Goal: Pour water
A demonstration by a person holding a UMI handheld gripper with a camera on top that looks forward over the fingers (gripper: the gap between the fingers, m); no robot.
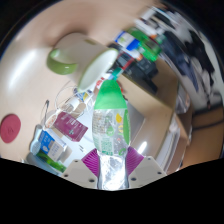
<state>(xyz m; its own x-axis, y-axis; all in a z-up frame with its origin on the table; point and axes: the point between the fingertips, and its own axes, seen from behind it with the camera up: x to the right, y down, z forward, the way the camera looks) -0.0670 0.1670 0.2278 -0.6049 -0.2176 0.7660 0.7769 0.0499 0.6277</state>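
Observation:
My gripper [111, 165] is shut on a clear plastic water bottle [110, 128] with a green label. The bottle runs from between the purple pads [90, 163] up ahead of the fingers, its top end near a white surface. The whole view is tilted. A green bowl-like cup [62, 62] sits on the pale round table [40, 90], well beyond the fingers and to the left.
Beside the bottle lie small packets with pink and blue print [66, 125]. A red round object [10, 127] rests at the table's near left. Farther off stand a blue-and-white carton [128, 42], cluttered shelves and dark furniture [185, 45].

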